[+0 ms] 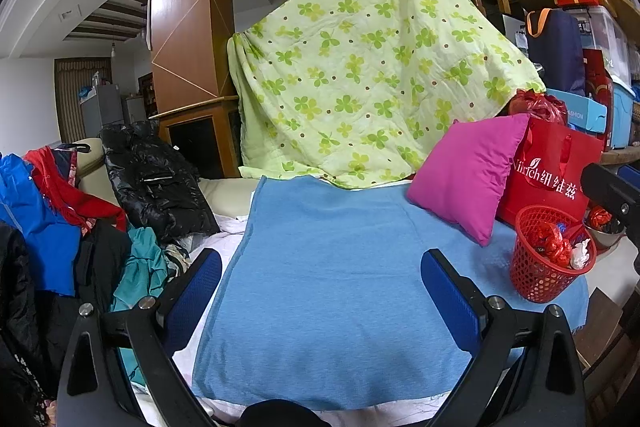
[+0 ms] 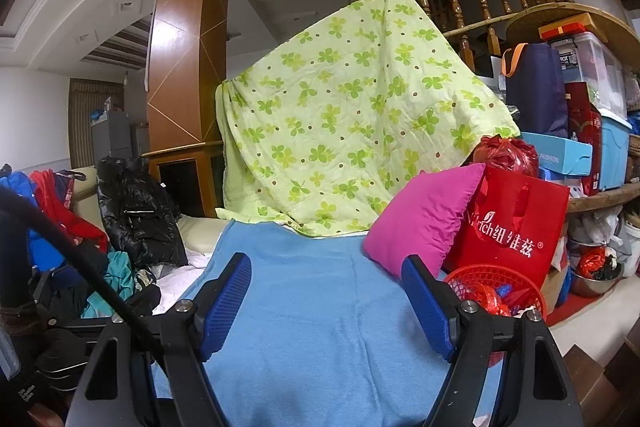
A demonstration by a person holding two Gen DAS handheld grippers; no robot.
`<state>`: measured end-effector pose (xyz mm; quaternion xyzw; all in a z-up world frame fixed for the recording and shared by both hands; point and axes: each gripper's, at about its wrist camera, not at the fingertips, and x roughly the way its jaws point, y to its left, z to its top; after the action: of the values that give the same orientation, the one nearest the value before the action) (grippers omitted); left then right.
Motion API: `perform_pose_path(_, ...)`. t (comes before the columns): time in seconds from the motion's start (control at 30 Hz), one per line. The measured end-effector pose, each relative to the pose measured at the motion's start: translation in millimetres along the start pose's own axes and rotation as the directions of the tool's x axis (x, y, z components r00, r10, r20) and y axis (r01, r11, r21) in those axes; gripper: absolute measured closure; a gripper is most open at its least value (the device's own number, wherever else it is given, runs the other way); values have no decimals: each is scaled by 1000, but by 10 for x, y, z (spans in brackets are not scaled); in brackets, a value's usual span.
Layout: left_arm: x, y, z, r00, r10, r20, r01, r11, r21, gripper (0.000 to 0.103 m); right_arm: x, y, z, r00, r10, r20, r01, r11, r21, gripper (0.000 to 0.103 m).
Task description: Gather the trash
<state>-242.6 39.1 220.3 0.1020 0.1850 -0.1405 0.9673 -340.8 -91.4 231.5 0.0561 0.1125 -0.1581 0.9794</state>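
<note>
Two claws hover with blue pads spread wide and nothing between them, the left claw (image 1: 322,291) and right claw (image 2: 326,301) both poised over a bare blue blanket (image 1: 340,267) on a cluttered sofa. The trash sits gathered in a red mesh basket (image 1: 538,279) at the blanket's right edge, within reach of either claw: crumpled red wrappers (image 1: 554,245) and a white wad (image 1: 580,253). Behind it lean a pink cushion (image 1: 468,171) and a red shopping bag (image 1: 560,171). No loose litter shows on the blanket
</note>
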Motion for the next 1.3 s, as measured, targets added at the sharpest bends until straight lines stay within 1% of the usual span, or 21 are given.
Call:
perform_pose_path(0.3, -1, 1, 3, 1000, 2, 1, -2, 1000, -1, 3, 11, 87, 43, 1000, 3, 15, -2, 1000, -4, 23)
perform_pose_path(0.4, -3, 1, -1, 1000, 2, 2, -2, 1000, -2, 3, 18, 121, 41, 1000, -9, 19, 9, 1000, -19, 23)
perform_pose_path(0.5, -7, -1, -6, 1000, -2, -1, 2, 1000, -2, 3, 21, 84, 15, 1000, -12, 12, 13, 1000, -21, 23)
perform_pose_path(0.73, -2, -73, 12, 1000, -14, -12, 15, 1000, 13, 3, 58, -62, -69, 997, -73, -4, 73, 997, -39, 23)
perform_pose_path(0.93, 89, -315, -9, 998, -44, -43, 46, 998, 51, 3, 83, -319, -128, 994, -107, -31, 107, 994, -4, 23)
perform_pose_path(1.3, 167, -913, -20, 986, -139, -88, 149, 981, 128, 3, 17, -798, -234, 978, -200, -59, 201, 979, 18, 23)
